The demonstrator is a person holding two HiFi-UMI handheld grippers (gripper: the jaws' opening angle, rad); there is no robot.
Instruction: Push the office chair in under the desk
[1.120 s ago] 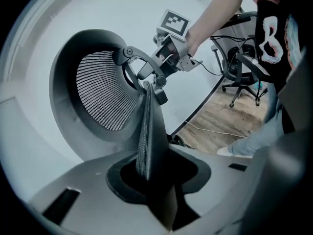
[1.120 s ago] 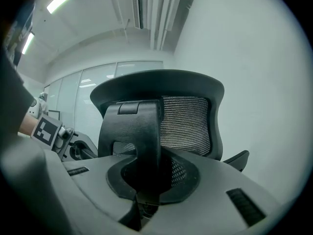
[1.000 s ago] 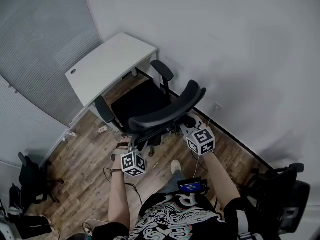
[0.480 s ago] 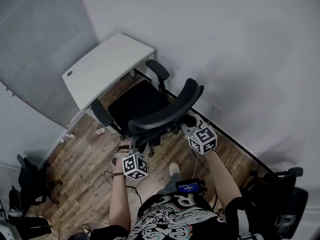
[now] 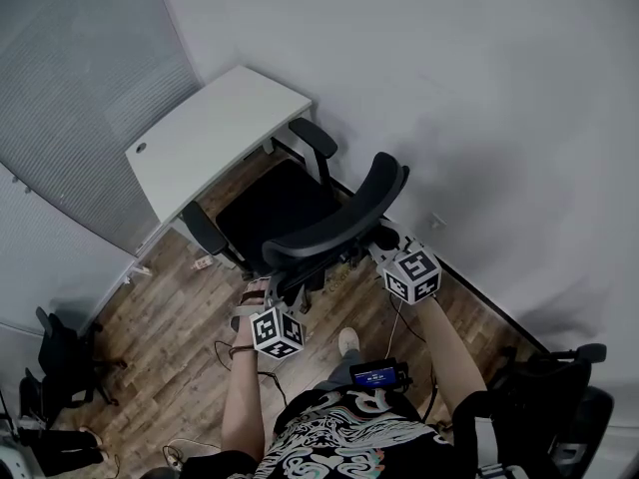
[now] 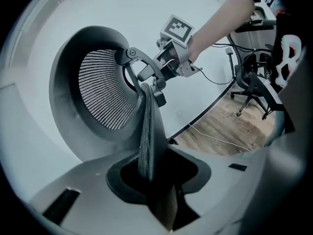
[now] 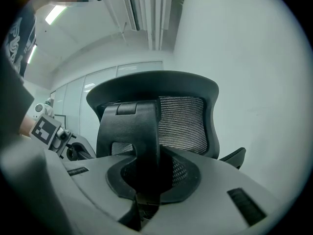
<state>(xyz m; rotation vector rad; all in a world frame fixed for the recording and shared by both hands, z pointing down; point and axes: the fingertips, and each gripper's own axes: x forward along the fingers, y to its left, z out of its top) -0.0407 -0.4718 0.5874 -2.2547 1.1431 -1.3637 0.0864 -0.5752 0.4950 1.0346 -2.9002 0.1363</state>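
— While it is gripped on both sides, how far in is the office chair [image 5: 290,223]?

— Barely. Its seat [image 5: 262,213] front meets the bench [image 5: 215,133] edge, and the backrest [image 5: 344,213] is well out. The left tool [image 5: 260,292] clamps the backrest's rim, the right tool [image 5: 384,242] its rear spine. Since a second ago, the chair has edged slightly nearer.

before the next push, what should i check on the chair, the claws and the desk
1. Grip of left claw on office chair backrest edge: ok.
2. Grip of right claw on its black rear support: ok.
3. Is seat facing desk opening: ok.
4. Is wall-side armrest clear of the desk leg: cannot tell.
5. Chair fully under desk: not ok, seat mostly out.
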